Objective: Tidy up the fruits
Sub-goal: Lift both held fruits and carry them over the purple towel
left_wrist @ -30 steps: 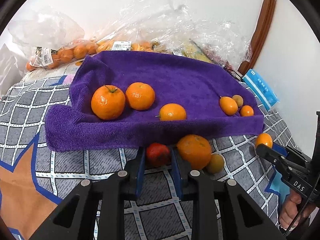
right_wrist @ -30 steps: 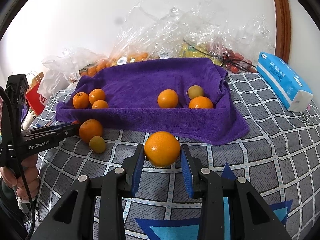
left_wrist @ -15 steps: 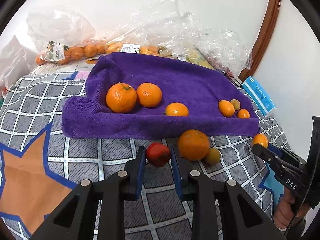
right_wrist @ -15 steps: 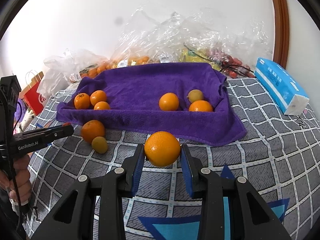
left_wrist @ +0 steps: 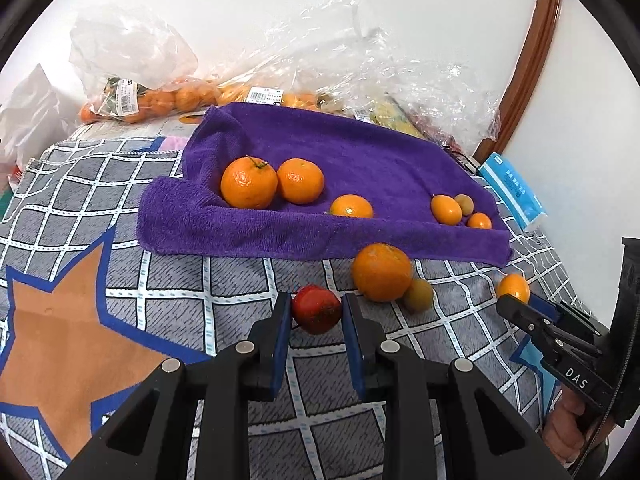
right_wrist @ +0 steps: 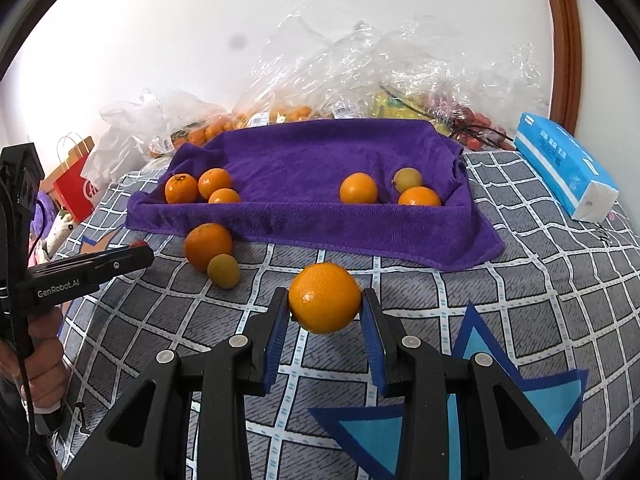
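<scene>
Two grippers each grip fruit, left [left_wrist: 316,316] a red fruit [left_wrist: 316,309], right [right_wrist: 325,312] an orange [right_wrist: 324,297]; the left has drifted left, the towel [left_wrist: 360,152] next.

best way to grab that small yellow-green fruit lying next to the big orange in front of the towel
Grip the small yellow-green fruit across its widest middle, coming from above on its open near side. It is round and touches the big orange, so the fingers should straddle it crosswise, clear of that contact.

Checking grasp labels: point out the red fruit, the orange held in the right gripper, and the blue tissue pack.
red fruit [left_wrist: 316,309], left wrist view, front face
orange [right_wrist: 324,297], right wrist view, middle
blue tissue pack [right_wrist: 562,164], right wrist view, top face
</scene>
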Demonstrator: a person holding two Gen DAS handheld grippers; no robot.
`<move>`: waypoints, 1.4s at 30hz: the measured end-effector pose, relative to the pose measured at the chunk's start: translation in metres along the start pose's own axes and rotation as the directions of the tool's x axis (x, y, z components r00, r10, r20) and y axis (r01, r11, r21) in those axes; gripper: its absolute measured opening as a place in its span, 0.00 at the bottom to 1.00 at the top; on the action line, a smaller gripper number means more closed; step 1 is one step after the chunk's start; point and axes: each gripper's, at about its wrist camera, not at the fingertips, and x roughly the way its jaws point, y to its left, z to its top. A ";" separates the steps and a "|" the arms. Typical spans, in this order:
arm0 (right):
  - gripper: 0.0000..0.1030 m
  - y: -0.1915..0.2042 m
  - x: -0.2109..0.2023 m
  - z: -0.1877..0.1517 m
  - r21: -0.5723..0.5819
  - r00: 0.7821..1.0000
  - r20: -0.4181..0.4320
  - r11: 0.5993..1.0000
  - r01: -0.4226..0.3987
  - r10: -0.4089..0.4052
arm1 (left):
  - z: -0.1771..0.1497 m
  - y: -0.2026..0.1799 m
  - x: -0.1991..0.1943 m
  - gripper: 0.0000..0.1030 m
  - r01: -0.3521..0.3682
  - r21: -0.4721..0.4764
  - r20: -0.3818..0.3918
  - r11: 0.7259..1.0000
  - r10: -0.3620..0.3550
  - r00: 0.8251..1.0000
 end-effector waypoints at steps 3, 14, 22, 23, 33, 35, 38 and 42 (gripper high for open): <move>0.35 0.002 -0.004 0.000 -0.004 1.000 0.007 1.000 0.003 -0.003 | 0.000 -0.002 -0.006 0.23 -0.004 0.002 0.008 1.000 0.004 1.000; 0.35 0.010 -0.030 0.014 -0.005 0.998 0.066 1.000 -0.011 0.012 | 0.007 -0.008 -0.026 0.23 -0.014 -0.001 0.029 1.000 0.014 0.999; 0.35 0.014 -0.048 0.022 -0.009 0.995 0.102 1.000 -0.007 0.008 | 0.010 -0.010 -0.036 0.23 -0.031 0.000 0.043 1.000 0.031 0.999; 0.35 0.014 -0.049 0.023 -0.007 0.995 0.101 1.000 -0.004 0.005 | 0.011 -0.011 -0.037 0.23 -0.028 0.000 0.047 1.000 0.028 0.999; 0.35 0.012 -0.055 0.026 0.006 0.993 0.114 1.000 0.008 -0.008 | 0.014 -0.014 -0.047 0.23 -0.027 0.000 0.066 1.000 0.027 0.997; 0.35 0.011 -0.056 0.026 0.008 0.993 0.114 1.000 0.010 -0.011 | 0.014 -0.014 -0.048 0.23 -0.026 -0.003 0.064 1.000 0.026 0.998; 0.35 0.011 -0.057 0.027 0.011 0.993 0.115 1.000 0.012 -0.013 | 0.016 -0.015 -0.051 0.23 -0.027 -0.002 0.068 1.000 0.027 0.997; 0.35 0.009 -0.057 0.030 0.014 0.993 0.114 1.000 0.019 -0.020 | 0.018 -0.016 -0.053 0.23 -0.028 -0.002 0.075 1.000 0.028 0.997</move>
